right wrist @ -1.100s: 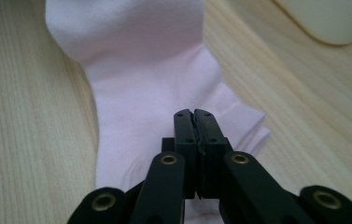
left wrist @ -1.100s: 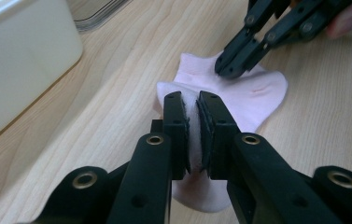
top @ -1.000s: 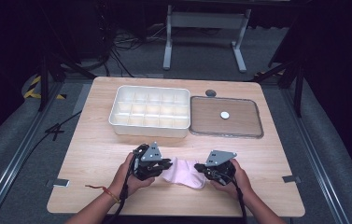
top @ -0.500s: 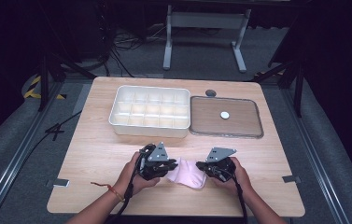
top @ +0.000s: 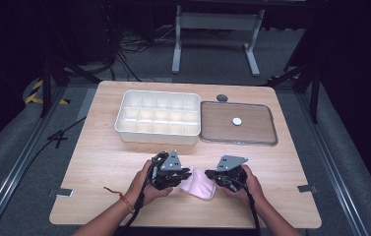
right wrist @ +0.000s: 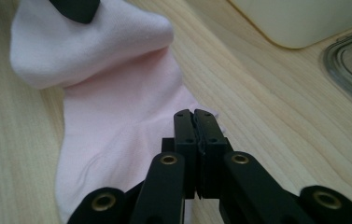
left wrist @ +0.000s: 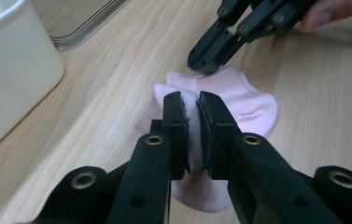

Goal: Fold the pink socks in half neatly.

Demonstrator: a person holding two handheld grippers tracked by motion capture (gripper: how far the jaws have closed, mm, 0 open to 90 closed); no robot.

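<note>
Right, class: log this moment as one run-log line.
left tool: shut on pink sock | right tool: shut on sock edge | sock: on table | divided box: empty

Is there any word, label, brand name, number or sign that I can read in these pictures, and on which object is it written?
None: no readable text stands on anything here.
The pink sock, the white compartment box and the clear lid carry no print.
The left gripper and right gripper show only plain black jaws and brass rivets.
The tape marks on the table look blank, but they are too small to be sure.
</note>
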